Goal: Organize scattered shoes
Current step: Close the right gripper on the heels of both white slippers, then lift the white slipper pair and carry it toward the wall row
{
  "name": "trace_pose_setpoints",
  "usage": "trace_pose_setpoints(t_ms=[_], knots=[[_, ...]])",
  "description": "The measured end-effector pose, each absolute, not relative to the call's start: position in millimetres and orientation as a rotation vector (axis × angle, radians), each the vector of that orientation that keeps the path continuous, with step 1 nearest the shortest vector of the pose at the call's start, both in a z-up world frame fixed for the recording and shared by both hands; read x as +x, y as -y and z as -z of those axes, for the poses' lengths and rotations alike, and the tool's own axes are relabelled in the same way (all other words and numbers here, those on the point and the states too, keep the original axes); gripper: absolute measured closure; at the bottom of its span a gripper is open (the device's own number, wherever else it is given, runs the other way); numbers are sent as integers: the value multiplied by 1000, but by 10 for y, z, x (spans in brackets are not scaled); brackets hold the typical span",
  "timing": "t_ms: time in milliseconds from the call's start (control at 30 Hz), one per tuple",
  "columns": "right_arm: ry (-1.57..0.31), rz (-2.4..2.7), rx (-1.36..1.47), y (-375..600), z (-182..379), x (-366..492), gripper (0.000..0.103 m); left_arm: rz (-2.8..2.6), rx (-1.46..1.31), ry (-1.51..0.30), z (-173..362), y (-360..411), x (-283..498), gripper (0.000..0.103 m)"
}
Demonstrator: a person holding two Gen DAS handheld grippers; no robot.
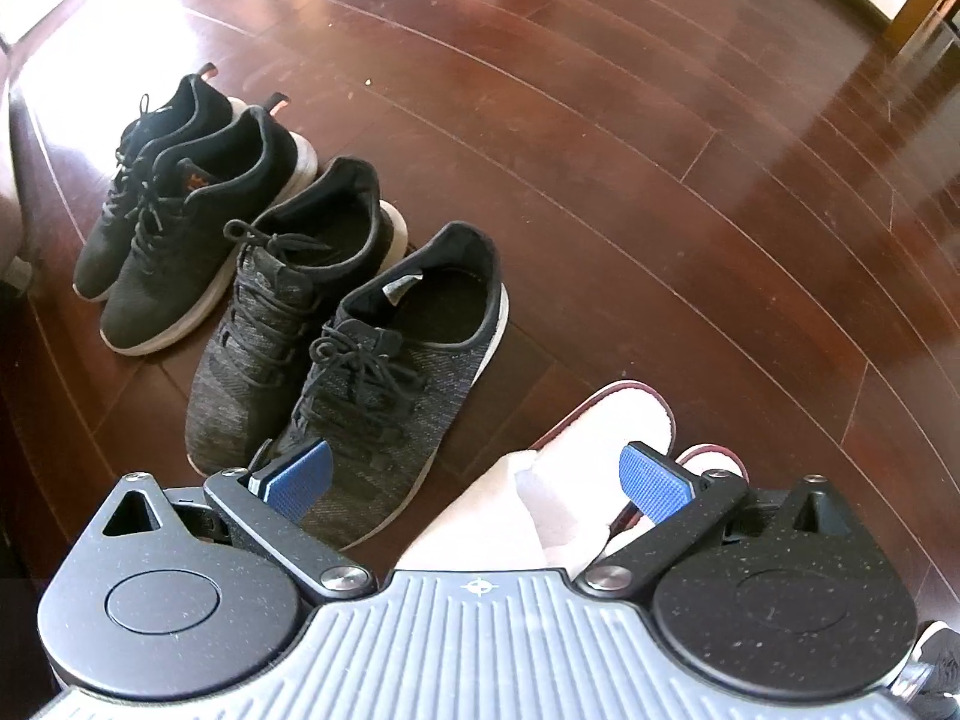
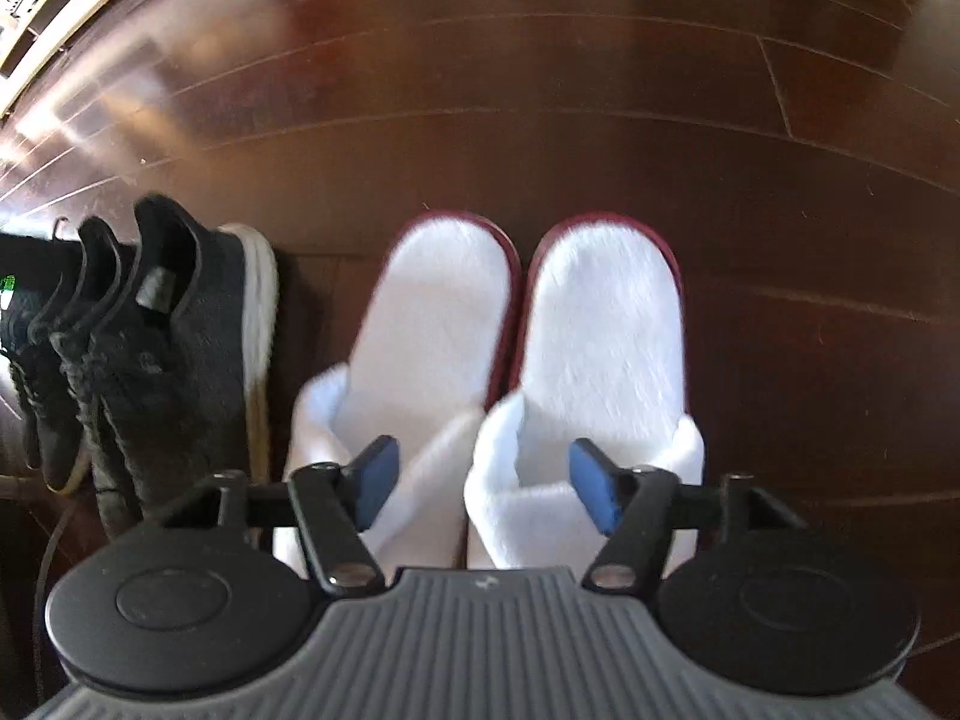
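Dark red-brown wooden floor (image 2: 600, 120) planks fill both views, glossy with glare toward a pale room edge. Two black sneakers (image 1: 180, 180) and two grey knit sneakers (image 1: 336, 360) stand in a row on it, heels away from the camera. Just beside them sit two white slippers (image 2: 516, 348) with maroon soles, side by side. Left tongs (image 1: 477, 480) are spread above one slipper; right tongs (image 2: 480, 483) are spread over both, gripping nothing.
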State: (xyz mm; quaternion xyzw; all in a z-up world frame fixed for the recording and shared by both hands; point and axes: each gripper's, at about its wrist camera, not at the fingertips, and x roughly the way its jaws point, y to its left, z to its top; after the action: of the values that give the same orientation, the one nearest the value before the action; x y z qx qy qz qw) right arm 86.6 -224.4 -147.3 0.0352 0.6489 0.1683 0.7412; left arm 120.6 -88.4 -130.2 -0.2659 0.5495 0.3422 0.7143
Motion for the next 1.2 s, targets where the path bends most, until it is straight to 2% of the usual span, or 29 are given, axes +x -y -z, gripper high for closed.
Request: trace_pose_setpoints(t_ms=[133,267,300,367,500,633,933,1200], knots=[[-1564,-334,115,2107,1715,1038,36,-762,-584,-1215,1294,860,1228,0],[-1687,-315,15,1878,1994,1056,37,-774,-583,-1217,1306,787,1231,0],[-1698,-316,-14,1851,2028,1041,41,-779,-587,-1218,1314,766,1231,0],[-1715,-320,-71,1828,2103,990,58,-791,-607,-1219,1331,704,1226,0],[-1708,-359,-97,1825,2091,949,75,-803,-624,-1217,1342,623,1239,0],[-1683,-379,-70,1899,2011,908,83,-811,-637,-1216,1354,575,1242,0],[-1595,-349,41,2245,1732,824,84,-806,-633,-1219,1362,600,1275,0],[-1507,-281,188,2788,1417,849,85,-732,-584,-1222,1336,925,1425,0]])
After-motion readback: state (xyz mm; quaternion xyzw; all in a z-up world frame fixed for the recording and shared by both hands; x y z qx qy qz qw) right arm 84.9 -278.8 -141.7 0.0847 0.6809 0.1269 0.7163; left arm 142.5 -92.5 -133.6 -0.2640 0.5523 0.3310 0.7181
